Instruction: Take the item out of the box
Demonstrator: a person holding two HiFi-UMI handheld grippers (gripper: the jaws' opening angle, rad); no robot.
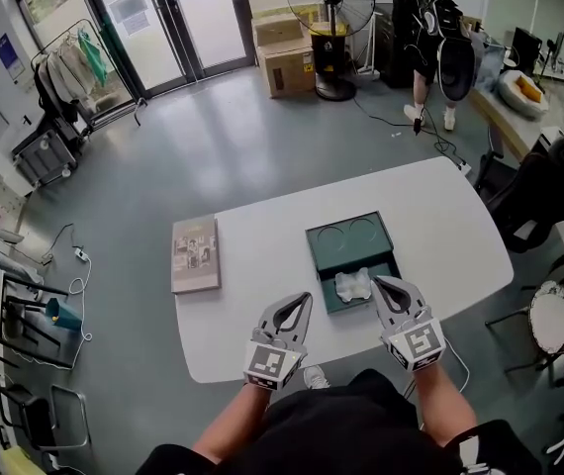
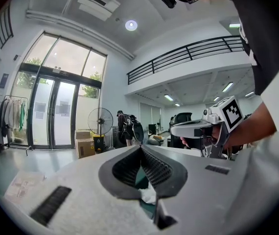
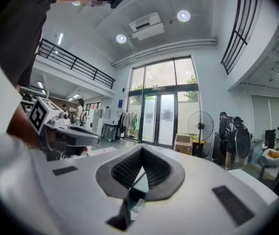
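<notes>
Box (image 1: pixel 356 258) open on table (image 1: pixel 252 330), crumpled white item (image 1: pixel 353 284) in its near compartment

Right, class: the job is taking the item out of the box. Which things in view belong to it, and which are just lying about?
Part of the job: open dark green box; crumpled white item inside it; left gripper and right gripper, both shut and empty.

Just lying about: flat printed book on the white table; pedestal fan; cardboard boxes; clothes rack.
</notes>
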